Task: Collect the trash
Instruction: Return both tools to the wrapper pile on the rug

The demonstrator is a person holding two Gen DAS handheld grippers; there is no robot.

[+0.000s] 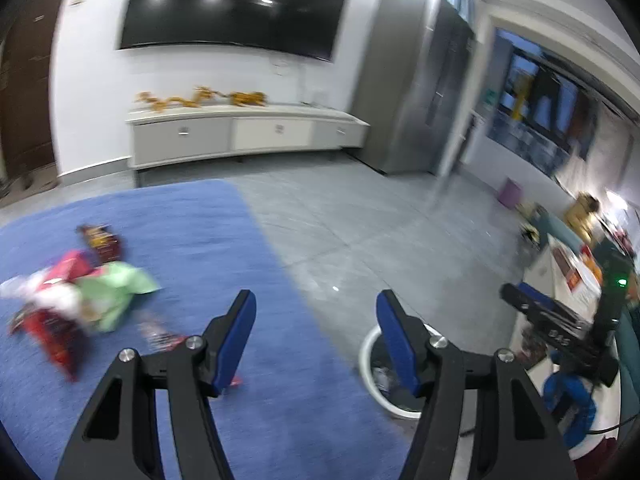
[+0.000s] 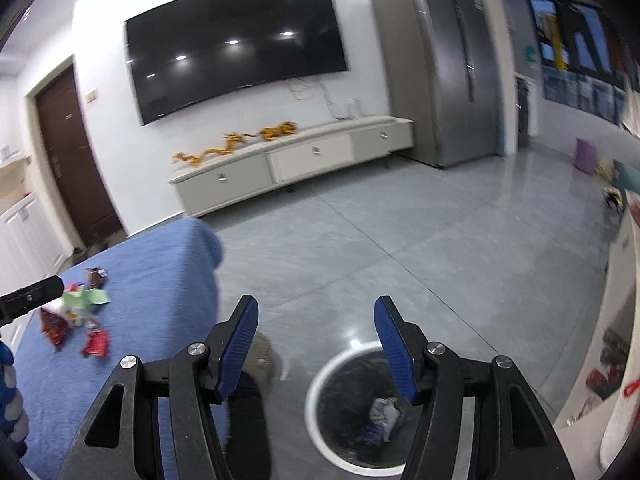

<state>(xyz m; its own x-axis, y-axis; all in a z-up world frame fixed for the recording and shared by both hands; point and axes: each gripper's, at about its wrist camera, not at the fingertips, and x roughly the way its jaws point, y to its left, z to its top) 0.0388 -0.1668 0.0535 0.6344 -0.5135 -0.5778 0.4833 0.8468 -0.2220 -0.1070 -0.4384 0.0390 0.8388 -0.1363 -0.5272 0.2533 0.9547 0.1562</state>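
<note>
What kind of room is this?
Most likely a home living room: a big TV hangs on the wall above a long low cabinet, with a tall fridge beside it. Wrappers lie on a blue cloth near a bin.

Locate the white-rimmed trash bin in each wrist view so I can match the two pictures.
Left wrist: the trash bin sits low, right of centre, on the grey floor beside the blue cloth, partly behind the gripper's right finger.
Right wrist: the trash bin is at the bottom centre, seen from above, with wrappers inside.
Shared landmark: the wall-mounted TV above the low cabinet.
</note>
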